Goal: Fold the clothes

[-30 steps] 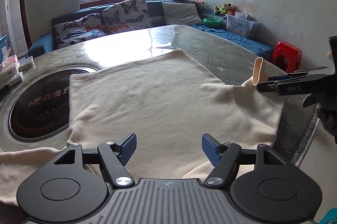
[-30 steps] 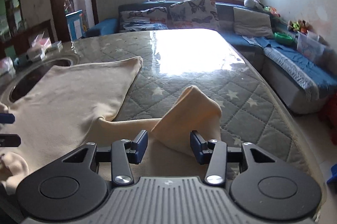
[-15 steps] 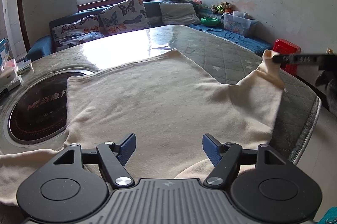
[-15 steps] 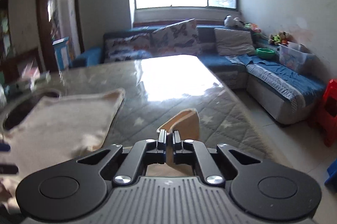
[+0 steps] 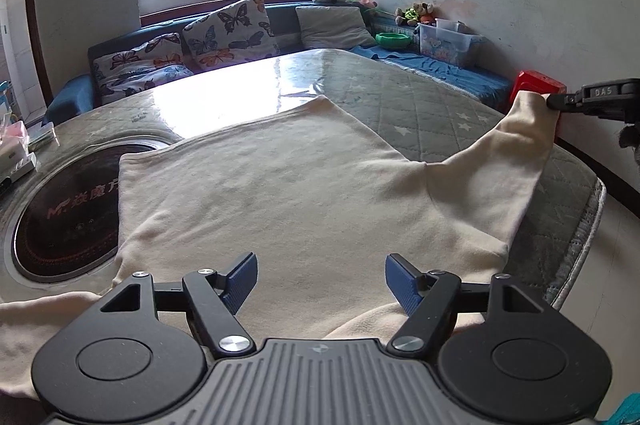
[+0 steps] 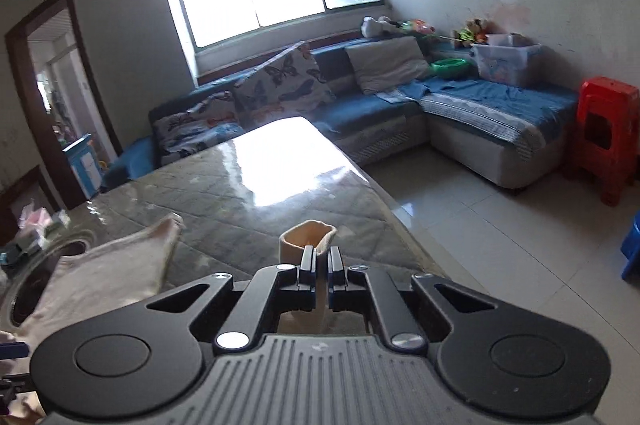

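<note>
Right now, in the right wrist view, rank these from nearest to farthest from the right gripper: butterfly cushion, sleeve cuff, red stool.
1. sleeve cuff, clamped in the right gripper.
2. red stool, far right on the floor.
3. butterfly cushion, on the sofa straight ahead.

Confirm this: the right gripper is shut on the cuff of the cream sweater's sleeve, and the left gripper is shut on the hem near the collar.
Half right. The right gripper is shut on the sleeve cuff of the cream sweater. The left gripper is not shut, though: the left wrist view shows its jaws wide apart above the sweater, gripping nothing.
</note>
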A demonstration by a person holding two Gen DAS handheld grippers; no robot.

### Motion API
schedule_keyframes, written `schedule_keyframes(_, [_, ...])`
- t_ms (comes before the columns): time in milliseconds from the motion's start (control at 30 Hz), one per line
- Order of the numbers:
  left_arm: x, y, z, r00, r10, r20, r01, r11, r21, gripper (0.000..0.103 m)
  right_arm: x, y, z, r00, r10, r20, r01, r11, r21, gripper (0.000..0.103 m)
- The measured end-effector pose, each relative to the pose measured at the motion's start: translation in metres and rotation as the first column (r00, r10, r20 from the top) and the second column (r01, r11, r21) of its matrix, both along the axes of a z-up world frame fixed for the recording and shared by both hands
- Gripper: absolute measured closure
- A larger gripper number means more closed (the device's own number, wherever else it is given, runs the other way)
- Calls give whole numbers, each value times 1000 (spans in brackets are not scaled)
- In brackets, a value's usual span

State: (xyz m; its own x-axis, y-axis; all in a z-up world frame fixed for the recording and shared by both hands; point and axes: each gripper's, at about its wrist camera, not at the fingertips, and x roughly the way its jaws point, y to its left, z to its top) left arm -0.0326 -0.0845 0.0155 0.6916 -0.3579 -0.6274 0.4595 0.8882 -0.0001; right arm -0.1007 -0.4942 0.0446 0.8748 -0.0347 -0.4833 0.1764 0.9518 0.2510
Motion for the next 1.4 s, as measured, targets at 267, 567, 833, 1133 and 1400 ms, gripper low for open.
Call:
schedule_keyframes(267, [-6,17,6,999,30,25,-30,999,-18,29,-1,44,52,969,229,96,-236,968,79,99])
schedule_keyframes(567, [-17,48,7,995,93,38,-91,994,-56,29,26,136,88,835,541,106,-549,832,82,99])
schedule_keyframes(833, [-21,72,3,989,147,30,-145,987,-70,29,48,219,69,709,705,29,-703,702,110,93])
schedule_keyframes(1133, [-19,77,1,987,160,32,-157,985,-69,31,46,202,50,748,659,-77,-659,751,36,85])
schedule_keyframes(1400, [-18,59,-2,995,90,49,-88,995,-47,61,40,171,-10,783,566,-259,-605,789,-105,84])
